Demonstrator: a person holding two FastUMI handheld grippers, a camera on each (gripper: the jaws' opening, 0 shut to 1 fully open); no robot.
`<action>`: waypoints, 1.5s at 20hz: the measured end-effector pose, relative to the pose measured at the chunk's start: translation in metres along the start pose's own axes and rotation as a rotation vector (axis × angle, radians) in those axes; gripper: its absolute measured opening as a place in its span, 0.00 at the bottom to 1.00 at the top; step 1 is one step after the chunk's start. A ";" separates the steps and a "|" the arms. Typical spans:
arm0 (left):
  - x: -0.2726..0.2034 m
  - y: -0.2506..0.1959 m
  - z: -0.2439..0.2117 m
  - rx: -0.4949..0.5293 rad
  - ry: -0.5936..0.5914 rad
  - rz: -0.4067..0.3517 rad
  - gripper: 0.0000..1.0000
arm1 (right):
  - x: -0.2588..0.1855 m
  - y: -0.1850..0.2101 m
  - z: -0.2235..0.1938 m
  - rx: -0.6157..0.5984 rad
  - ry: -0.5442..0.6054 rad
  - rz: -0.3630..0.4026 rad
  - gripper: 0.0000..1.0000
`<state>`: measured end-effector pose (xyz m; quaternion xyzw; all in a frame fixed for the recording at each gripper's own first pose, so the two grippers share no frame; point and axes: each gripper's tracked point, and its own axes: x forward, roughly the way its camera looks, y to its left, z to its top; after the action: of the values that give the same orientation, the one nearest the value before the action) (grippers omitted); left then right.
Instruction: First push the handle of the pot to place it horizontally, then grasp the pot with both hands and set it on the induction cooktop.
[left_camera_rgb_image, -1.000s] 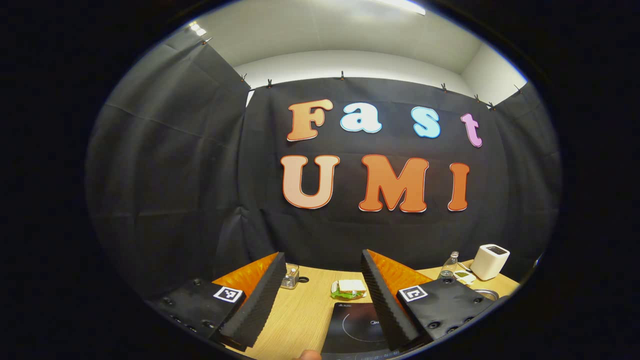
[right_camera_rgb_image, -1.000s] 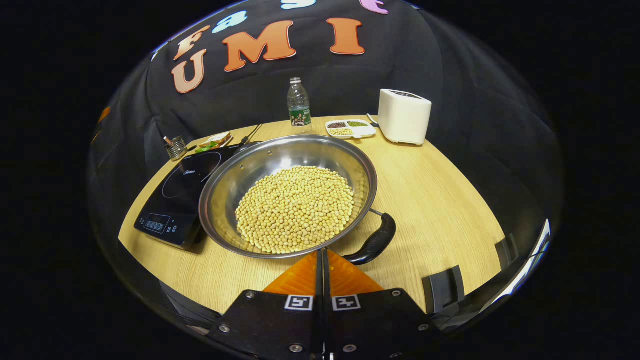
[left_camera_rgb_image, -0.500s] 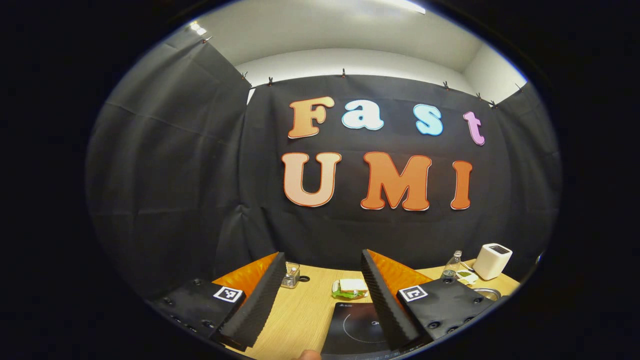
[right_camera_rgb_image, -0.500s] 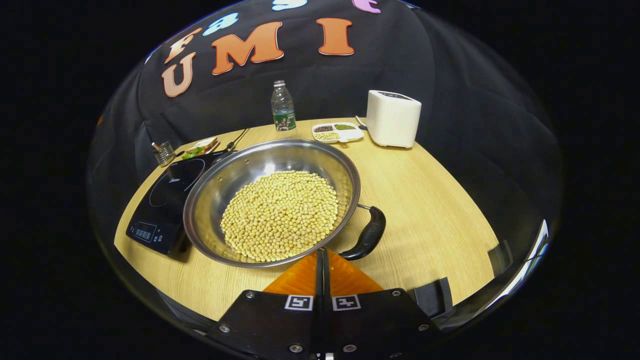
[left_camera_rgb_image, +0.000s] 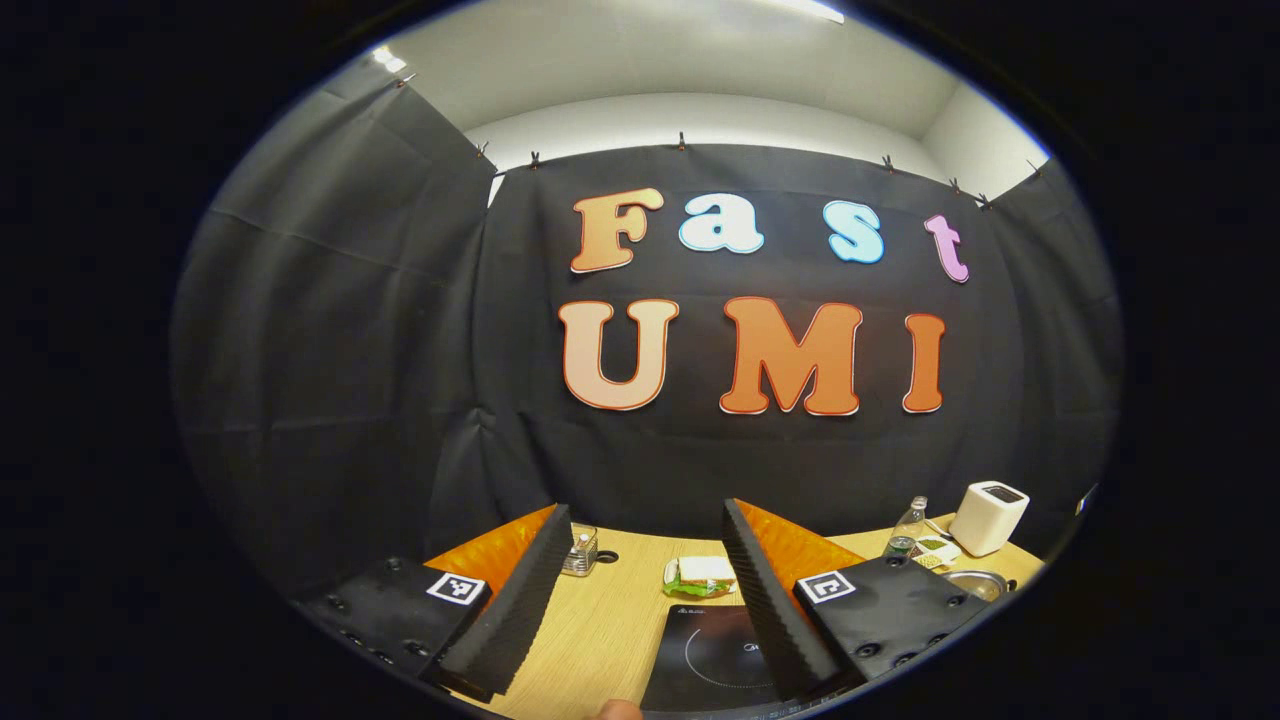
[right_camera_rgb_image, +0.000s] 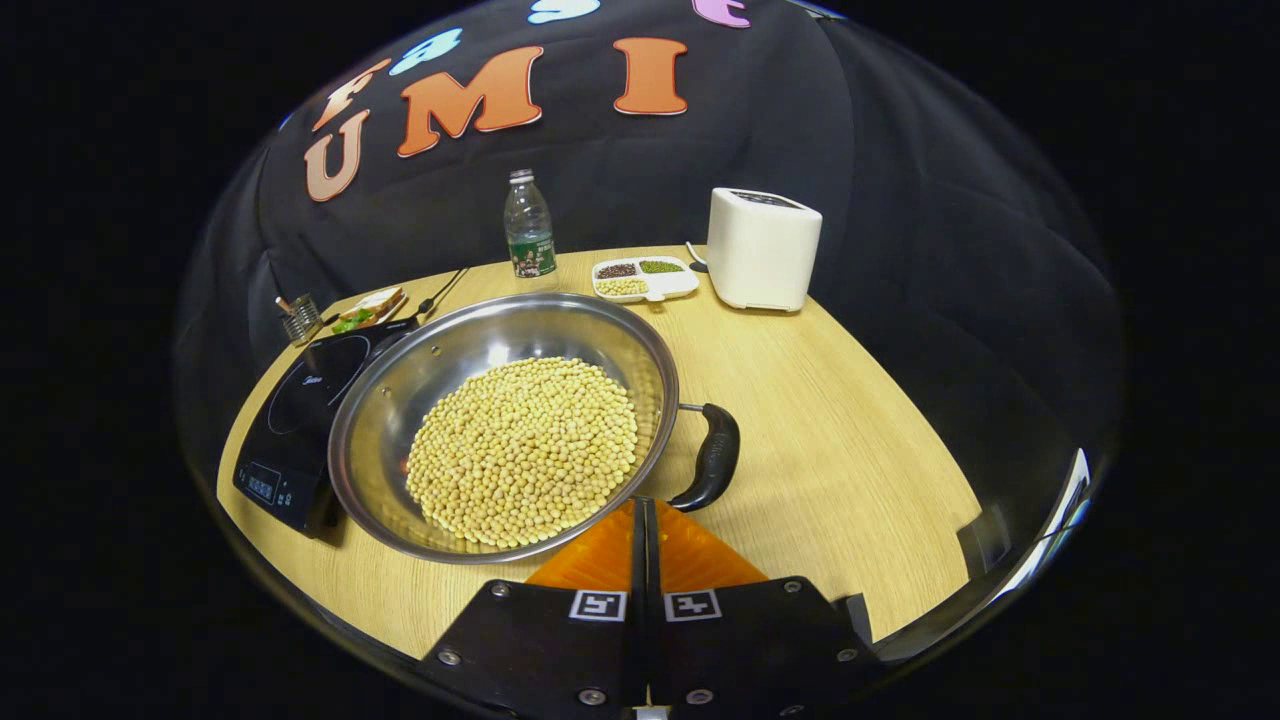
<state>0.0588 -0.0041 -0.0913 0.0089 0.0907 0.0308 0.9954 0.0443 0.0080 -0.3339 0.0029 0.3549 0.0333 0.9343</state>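
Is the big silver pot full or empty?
Not empty. The pot holds a wide heap of yellow beans covering its bottom, well below the rim.

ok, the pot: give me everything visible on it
In the right gripper view the pot is a wide, shallow, shiny metal pan, upright on the wooden table, its floor covered with pale yellow beans. A curved black handle on a short metal stem sticks out on its right side. Its left rim overlaps the black induction cooktop. The right gripper, shut, sits at the near rim beside the handle; contact isn't clear.
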 end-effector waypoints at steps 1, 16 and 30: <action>0.002 -0.002 -0.002 0.001 0.003 0.000 0.98 | 0.003 -0.001 0.002 0.000 -0.002 -0.004 0.00; 0.023 -0.035 -0.041 -0.001 0.076 -0.026 0.99 | 0.040 -0.026 0.033 0.015 -0.036 -0.005 0.00; 0.011 -0.104 -0.121 -0.007 0.223 -0.128 0.97 | 0.069 -0.038 0.046 0.024 -0.044 -0.008 0.00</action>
<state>0.0539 -0.1057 -0.2149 -0.0038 0.2012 -0.0318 0.9790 0.1280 -0.0246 -0.3465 0.0131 0.3346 0.0252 0.9419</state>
